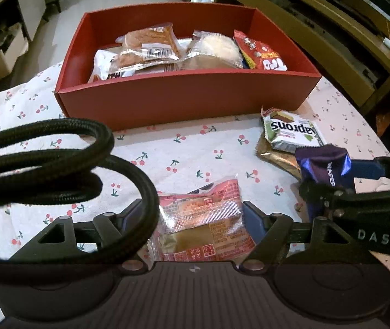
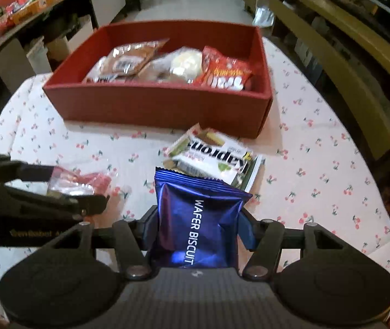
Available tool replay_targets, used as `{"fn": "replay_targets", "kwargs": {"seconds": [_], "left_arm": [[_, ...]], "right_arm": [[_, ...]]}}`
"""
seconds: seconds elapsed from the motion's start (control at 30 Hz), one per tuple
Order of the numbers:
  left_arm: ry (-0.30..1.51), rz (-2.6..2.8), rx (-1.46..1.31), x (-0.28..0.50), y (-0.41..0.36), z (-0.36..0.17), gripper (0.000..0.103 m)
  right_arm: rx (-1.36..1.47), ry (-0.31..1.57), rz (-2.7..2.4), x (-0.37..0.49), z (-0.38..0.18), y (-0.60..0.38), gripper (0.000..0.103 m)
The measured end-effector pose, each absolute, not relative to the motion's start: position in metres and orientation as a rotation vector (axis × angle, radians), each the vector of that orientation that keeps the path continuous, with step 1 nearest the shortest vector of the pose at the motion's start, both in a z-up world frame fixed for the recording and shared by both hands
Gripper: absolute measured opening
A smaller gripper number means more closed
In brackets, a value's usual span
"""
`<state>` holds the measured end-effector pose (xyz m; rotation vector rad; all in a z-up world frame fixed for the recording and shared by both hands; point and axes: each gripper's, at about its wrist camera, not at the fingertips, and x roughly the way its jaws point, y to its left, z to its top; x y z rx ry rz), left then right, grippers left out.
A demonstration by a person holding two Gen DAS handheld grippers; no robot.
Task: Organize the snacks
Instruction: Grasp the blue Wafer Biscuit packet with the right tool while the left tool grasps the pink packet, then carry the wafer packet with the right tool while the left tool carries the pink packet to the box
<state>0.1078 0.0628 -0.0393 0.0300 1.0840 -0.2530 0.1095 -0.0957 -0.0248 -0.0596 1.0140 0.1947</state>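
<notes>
Snacks: several packs already lie in the red box (image 1: 184,101), which stands at the far side of the bench (image 1: 167,148) w/ cherry-print cloth; box open-topped, its near wall facing both cameras. Left hand-held gripper (image 1: 199,219) pinches a pink-and-clear snack pack (image 1: 203,219), fingers pressed on both side edges, pack just above or on the cloth, cannot tell which. Right hand-held gripper (image 2: 197,227) pinches a blue wafer biscuit pack (image 2: 197,213), held upright betw. its fingers, clear of the cloth. Green-and-white wafer pack (image 2: 214,159) lies near the box's front right corner, resting on a gold pack (image 1: 277,156). Open cloth betw. the box front and both grippers; more bare cloth right of the box. A black braided cable (image 1: 58,161) loops across the left wrist view, hiding the left finger.
</notes>
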Motion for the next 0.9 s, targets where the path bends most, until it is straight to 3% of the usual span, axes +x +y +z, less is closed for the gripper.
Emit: {"fn": "replay_targets", "kwargs": {"seconds": [0.9], "left_arm": [[0.96, -0.25, -0.051, 0.124, 0.072, 0.002, 0.081]], "right_arm": [[-0.028, 0.88, 0.188, 0.131, 0.017, -0.098, 0.087]]}}
